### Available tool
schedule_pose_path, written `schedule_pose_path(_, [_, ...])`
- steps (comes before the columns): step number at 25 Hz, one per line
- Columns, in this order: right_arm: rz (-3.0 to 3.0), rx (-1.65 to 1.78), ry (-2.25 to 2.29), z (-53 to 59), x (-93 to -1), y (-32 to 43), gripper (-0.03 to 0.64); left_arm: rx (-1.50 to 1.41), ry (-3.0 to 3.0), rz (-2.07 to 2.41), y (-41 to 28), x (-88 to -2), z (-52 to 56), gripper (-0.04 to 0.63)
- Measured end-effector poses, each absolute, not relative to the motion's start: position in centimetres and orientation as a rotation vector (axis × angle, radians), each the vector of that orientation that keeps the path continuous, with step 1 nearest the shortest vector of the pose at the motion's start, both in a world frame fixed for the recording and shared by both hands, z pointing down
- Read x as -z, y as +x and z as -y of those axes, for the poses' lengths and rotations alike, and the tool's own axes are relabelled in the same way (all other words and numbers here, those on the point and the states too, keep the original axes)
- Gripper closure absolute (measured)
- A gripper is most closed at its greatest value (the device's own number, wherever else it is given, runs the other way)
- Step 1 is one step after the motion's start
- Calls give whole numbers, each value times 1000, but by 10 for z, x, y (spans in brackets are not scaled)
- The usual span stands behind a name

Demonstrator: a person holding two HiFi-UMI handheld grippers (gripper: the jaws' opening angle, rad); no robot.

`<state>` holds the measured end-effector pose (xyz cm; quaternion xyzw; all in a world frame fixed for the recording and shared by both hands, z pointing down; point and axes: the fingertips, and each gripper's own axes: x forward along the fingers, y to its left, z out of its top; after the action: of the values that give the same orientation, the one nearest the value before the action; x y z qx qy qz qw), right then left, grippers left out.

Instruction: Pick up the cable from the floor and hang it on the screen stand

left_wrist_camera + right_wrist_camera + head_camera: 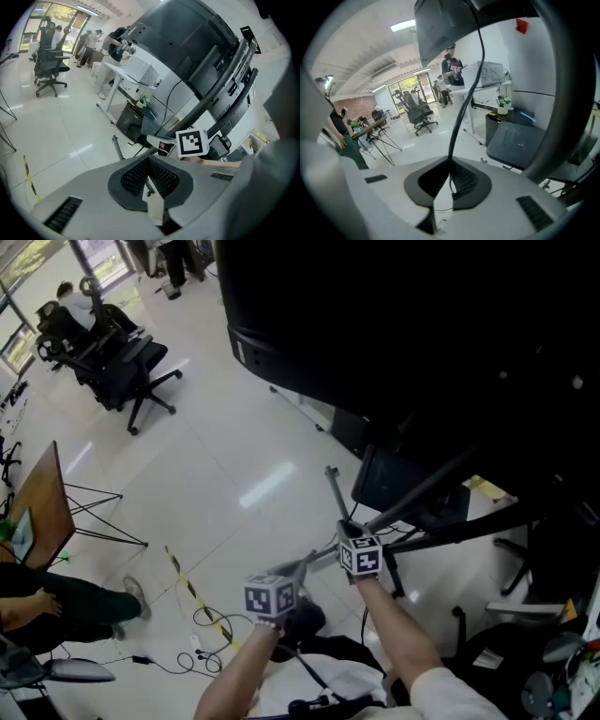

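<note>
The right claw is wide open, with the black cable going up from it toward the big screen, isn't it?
Not quite. The right claw isn't wide open: it is shut on the black cable. The right gripper view shows the cable pinched between its pads. The rest is right: the cable goes up from it toward the big screen.

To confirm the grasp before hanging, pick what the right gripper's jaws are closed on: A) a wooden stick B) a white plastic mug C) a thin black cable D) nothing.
C: in the right gripper view, the right gripper pinches the thin black cable, which rises from between its jaws.
</note>
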<state>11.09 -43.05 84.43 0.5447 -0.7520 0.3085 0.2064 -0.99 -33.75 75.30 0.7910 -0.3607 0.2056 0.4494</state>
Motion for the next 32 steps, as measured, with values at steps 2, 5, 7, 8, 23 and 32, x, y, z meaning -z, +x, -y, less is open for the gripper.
schedule_pose_path(2, [2180,-846,1457,411,-819,102,594,-527,1959,897,-7,-753,316,595])
schedule_pose_path(5, [2300,-791,1355,379,-774,84,595,-565,1972,905,-6,-754,280,595])
schedule_pose_path(7, [2378,-749,1290,359,-742,72,595,-576,1983,915,-9,-752,257,595])
schedule_pose_path(8, [2417,-728,1257,351,-725,67,597,-575,1986,922,-11,-750,246,595])
schedule_pose_path(23, [2832,-473,855,249,-493,-17,598,-517,2007,1020,-42,-743,132,595])
schedule_pose_path(32, [2894,-271,885,238,-399,-1,597,-496,2050,979,-29,-739,131,595])
